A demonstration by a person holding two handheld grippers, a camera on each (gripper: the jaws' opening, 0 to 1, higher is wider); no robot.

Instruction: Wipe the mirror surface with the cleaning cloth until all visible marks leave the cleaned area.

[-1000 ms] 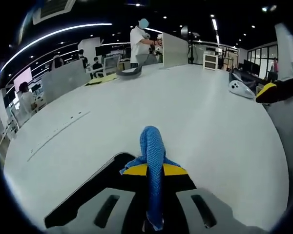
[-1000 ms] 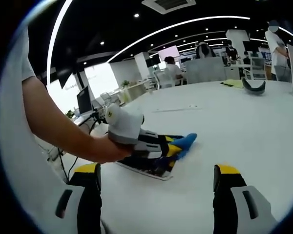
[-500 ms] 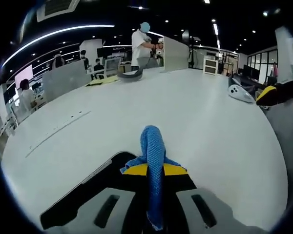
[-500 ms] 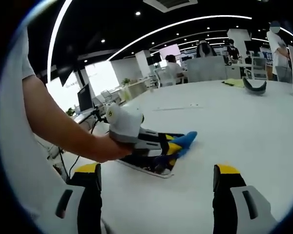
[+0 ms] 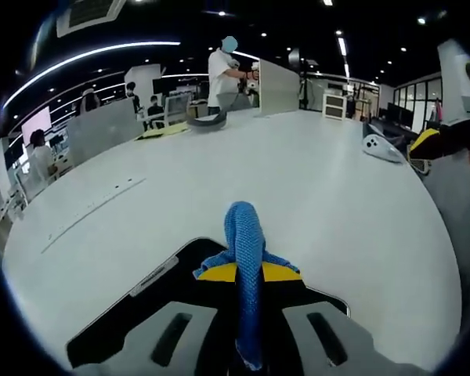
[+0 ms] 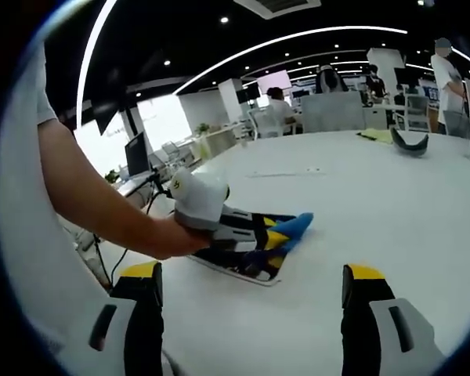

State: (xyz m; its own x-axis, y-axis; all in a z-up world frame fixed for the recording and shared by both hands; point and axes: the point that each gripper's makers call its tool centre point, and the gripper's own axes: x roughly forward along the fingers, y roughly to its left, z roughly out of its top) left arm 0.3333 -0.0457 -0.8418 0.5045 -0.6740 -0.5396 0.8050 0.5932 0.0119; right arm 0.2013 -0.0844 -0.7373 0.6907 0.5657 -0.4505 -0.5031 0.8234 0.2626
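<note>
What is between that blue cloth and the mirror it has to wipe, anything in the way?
Nothing visible. The left gripper is shut on the blue cloth, which hangs right over the dark mirror lying flat on the white table. The right gripper hovers open, off to the side.

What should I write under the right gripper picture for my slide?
A person's hand presses the left gripper, clamped on a blue cloth, onto a mirror lying on a white table.

Your left gripper view sits low and close over the mirror (image 5: 180, 290), facing out across the table (image 5: 313, 180). Your right gripper view looks from farther off, sideways. Both share mirror and blue cloth (image 6: 291, 228).
</note>
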